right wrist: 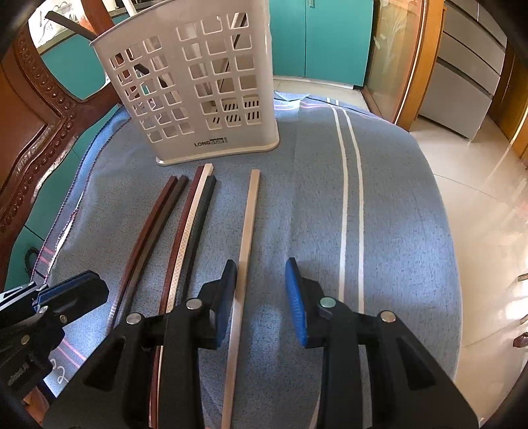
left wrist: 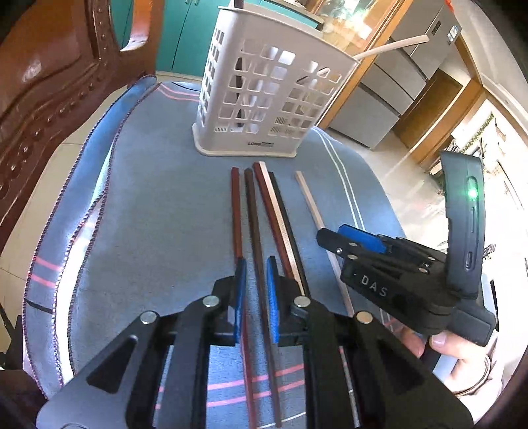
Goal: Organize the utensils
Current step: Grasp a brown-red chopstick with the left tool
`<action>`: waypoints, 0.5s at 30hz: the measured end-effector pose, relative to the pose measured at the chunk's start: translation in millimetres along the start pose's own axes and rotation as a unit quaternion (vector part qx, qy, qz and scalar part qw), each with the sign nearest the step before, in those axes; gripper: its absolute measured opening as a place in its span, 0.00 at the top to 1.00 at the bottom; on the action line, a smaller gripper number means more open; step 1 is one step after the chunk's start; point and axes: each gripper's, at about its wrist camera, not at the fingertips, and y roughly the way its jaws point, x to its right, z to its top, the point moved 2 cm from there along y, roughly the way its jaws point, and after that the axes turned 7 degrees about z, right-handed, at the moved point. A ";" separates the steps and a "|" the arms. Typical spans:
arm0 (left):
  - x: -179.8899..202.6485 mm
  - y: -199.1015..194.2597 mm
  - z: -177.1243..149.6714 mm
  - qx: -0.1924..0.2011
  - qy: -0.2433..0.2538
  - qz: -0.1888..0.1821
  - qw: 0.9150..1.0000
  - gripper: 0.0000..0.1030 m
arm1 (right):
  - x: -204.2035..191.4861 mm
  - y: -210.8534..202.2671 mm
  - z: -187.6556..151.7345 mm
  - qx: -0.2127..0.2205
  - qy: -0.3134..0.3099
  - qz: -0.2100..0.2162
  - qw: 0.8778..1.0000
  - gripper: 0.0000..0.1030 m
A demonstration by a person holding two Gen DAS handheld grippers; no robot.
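Note:
Several chopsticks lie side by side on a blue cloth (left wrist: 148,214), pointing at a white lattice holder (left wrist: 264,99) (right wrist: 198,92). My left gripper (left wrist: 256,297) (right wrist: 82,288) has narrow jaws shut on two of them, a red-brown chopstick (left wrist: 236,204) and a dark brown chopstick (left wrist: 252,211), which run between its blue pads. A red, a silver-patterned and a black chopstick (left wrist: 280,217) (right wrist: 194,217) lie just to the right. My right gripper (right wrist: 262,297) (left wrist: 326,237) stands open; a pale chopstick (right wrist: 247,224) (left wrist: 308,198) lies inside its gap beside the left pad.
The holder stands at the far end of the cloth with a pale stick (left wrist: 396,44) and a dark stick (right wrist: 69,23) leaning out. A carved wooden chair (left wrist: 49,99) stands at the left. Tiled floor (right wrist: 478,198) drops away past the cloth's right edge.

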 end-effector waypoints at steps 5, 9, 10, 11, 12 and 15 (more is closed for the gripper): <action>-5.8 19.6 -1.7 -0.018 -0.003 0.020 1.000 0.87 | -0.2 -0.6 -0.7 0.000 -0.002 -0.003 1.000 0.68; -3.9 30.8 -1.4 -0.021 0.003 0.026 0.999 0.85 | -1.9 0.5 -0.6 0.000 -0.006 -0.005 1.000 0.67; -2.0 32.4 -0.5 -0.020 0.006 0.028 0.999 0.84 | -2.1 1.0 -0.4 0.000 -0.007 -0.006 1.000 0.67; -0.4 33.5 0.1 -0.019 0.008 0.029 0.999 0.83 | -2.6 1.1 -0.3 0.000 -0.008 -0.007 1.000 0.67; 0.8 34.7 0.3 -0.017 0.011 0.031 0.999 0.82 | -3.4 1.7 0.4 -0.001 -0.010 -0.009 1.000 0.67; 3.2 36.2 1.0 -0.011 0.020 0.046 0.999 0.82 | -7.9 4.9 2.8 -0.004 -0.024 -0.024 0.999 0.67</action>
